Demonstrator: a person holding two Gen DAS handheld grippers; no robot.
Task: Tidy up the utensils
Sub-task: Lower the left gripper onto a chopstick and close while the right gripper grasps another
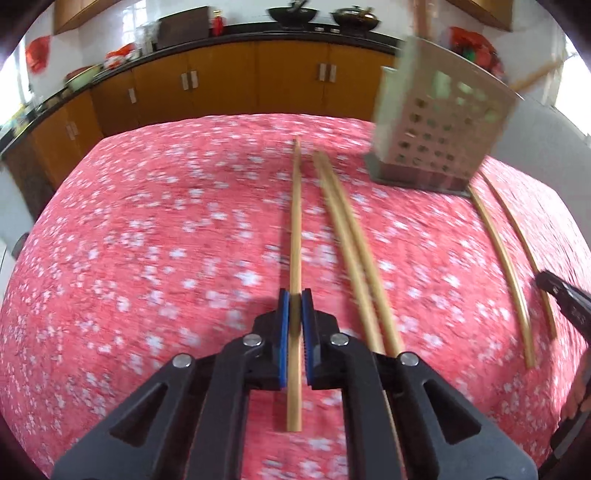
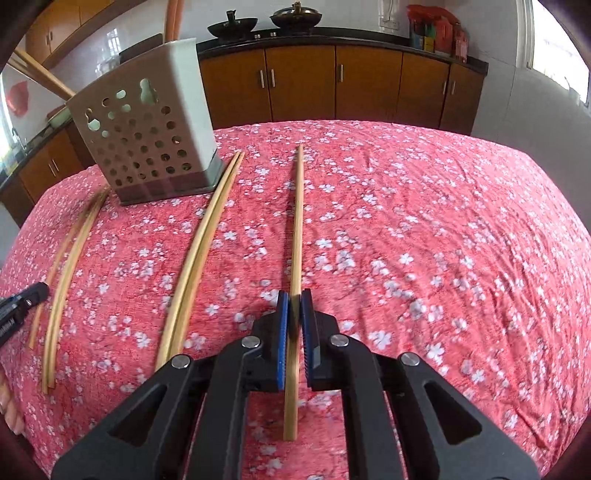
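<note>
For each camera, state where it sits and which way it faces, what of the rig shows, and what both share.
Left wrist: behind the left gripper, facing across the table toward the cabinets; its jaws pinch a chopstick; the right gripper's tip shows at the right edge.
Right wrist: behind the right gripper, facing likewise; its jaws pinch another chopstick.
Shared: the utensil holder and pink floral tablecloth.

Pink floral tablecloth (image 2: 424,229), wooden cabinets (image 2: 332,81) behind, two woks (image 2: 232,27) on the counter.

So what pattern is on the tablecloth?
The tablecloth is pinkish red with small white blossoms, sharpest in the right wrist view.
</note>
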